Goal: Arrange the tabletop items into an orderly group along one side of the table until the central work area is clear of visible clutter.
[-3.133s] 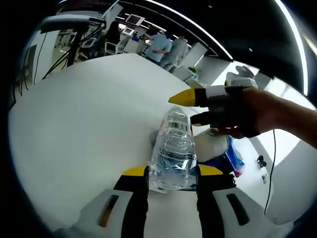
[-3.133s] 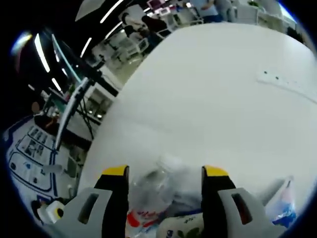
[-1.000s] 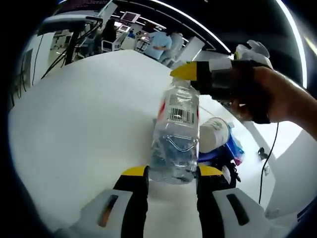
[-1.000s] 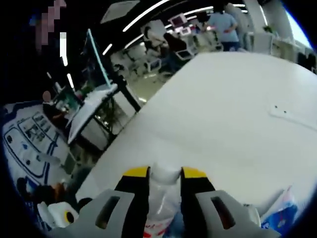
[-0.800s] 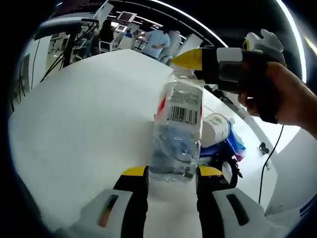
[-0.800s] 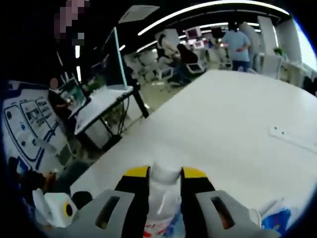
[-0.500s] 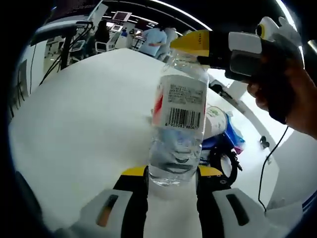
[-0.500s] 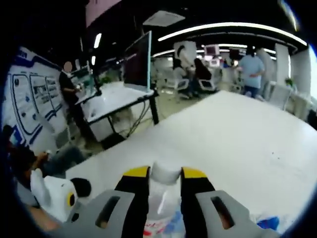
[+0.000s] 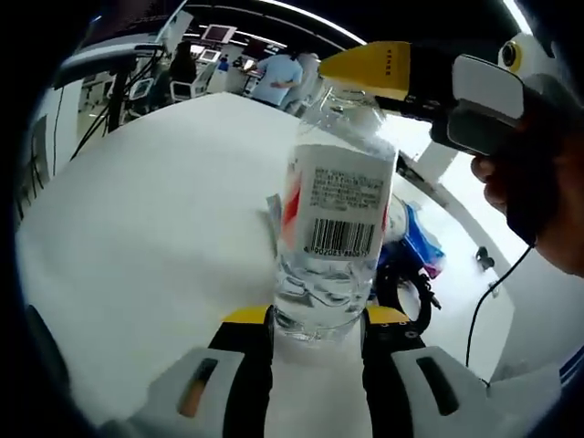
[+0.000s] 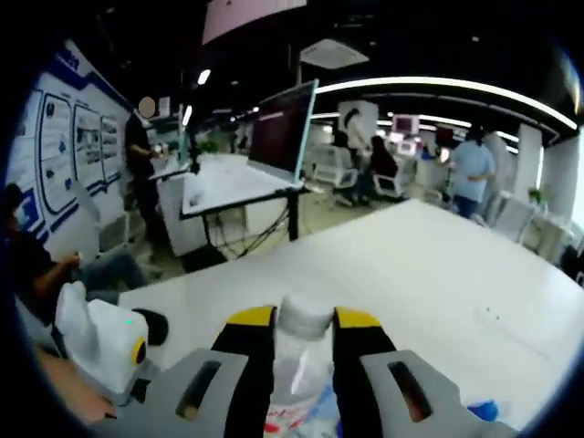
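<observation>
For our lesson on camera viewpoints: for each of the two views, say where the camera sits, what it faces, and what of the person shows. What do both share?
Left gripper view: rides the left gripper, facing the water bottle and white table; a hand shows.
Right gripper view: rides the right gripper, facing the bottle's cap and office beyond.
Shared: bottle, table.

bottle (image 9: 333,237) cap: hidden behind right claw (image 9: 383,71) | bottle body: cut off, right gripper view

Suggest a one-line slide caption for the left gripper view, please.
Both grippers hold a clear water bottle upright above the white table: left gripper at its base, right gripper at its neck.
</observation>
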`<state>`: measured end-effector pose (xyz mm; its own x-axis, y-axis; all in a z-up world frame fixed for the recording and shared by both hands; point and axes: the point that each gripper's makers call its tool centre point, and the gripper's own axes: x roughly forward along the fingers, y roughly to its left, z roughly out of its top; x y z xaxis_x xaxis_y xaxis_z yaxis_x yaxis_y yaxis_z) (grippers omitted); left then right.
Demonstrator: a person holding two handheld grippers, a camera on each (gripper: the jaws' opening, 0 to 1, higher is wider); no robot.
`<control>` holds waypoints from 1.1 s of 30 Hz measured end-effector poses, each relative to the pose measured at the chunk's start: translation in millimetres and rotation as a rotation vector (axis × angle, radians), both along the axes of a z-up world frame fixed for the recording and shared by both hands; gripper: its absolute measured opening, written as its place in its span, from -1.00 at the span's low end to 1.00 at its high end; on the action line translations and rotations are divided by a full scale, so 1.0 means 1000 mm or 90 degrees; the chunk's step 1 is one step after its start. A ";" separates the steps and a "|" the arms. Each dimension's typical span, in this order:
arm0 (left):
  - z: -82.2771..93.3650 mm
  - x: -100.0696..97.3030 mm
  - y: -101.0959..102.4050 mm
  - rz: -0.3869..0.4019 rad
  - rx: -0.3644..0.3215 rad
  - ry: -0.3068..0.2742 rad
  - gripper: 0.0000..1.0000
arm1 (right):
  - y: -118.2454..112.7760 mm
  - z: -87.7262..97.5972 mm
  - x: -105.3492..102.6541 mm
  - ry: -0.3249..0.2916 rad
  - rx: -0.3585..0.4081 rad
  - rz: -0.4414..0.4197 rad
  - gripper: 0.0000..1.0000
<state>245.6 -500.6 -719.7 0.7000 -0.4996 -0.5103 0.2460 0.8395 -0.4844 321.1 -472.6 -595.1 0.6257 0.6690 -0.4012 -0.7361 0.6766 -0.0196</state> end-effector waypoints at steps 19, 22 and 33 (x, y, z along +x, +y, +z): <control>0.047 0.008 0.002 -0.041 0.086 -0.095 -0.26 | -0.010 0.011 -0.036 -0.055 -0.055 0.013 -0.61; 0.051 0.008 0.002 -0.052 0.116 -0.110 -0.27 | -0.011 0.012 -0.041 -0.056 -0.060 0.010 -0.61; 0.064 0.000 0.001 -0.038 0.122 -0.126 -0.26 | -0.017 0.011 -0.061 -0.065 -0.094 0.003 -0.61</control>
